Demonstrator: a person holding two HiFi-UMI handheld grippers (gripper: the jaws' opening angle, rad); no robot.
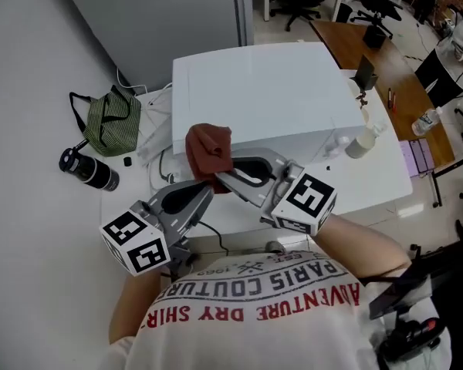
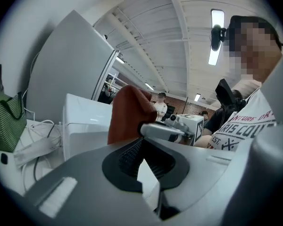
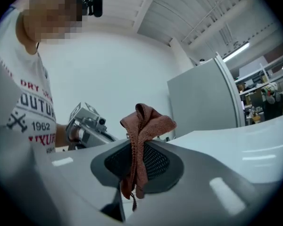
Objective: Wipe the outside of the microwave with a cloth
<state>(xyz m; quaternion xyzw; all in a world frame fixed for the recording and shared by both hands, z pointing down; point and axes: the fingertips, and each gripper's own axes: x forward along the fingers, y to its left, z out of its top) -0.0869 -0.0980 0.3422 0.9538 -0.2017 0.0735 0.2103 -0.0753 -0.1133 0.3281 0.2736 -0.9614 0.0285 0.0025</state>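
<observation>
A white microwave [image 1: 262, 91] stands on a white table [image 1: 386, 183], and I look down on its top. My right gripper [image 1: 220, 177] is shut on a rust-brown cloth [image 1: 208, 151], which it holds bunched at the microwave's near left corner. In the right gripper view the cloth [image 3: 144, 126] is pinched between the jaws and hangs down, with the microwave [image 3: 236, 145] to the right. My left gripper [image 1: 207, 193] sits just below and left of the cloth, its jaws together on nothing. In the left gripper view the cloth [image 2: 127, 112] shows beyond the left gripper [image 2: 142, 142].
A green striped bag [image 1: 112, 122] and a black flask [image 1: 89, 169] lie on the table to the left of the microwave, with white cables [image 1: 158, 141] beside them. A small white bottle [image 1: 363, 141] stands at the microwave's right. A grey cabinet [image 1: 162, 14] rises behind.
</observation>
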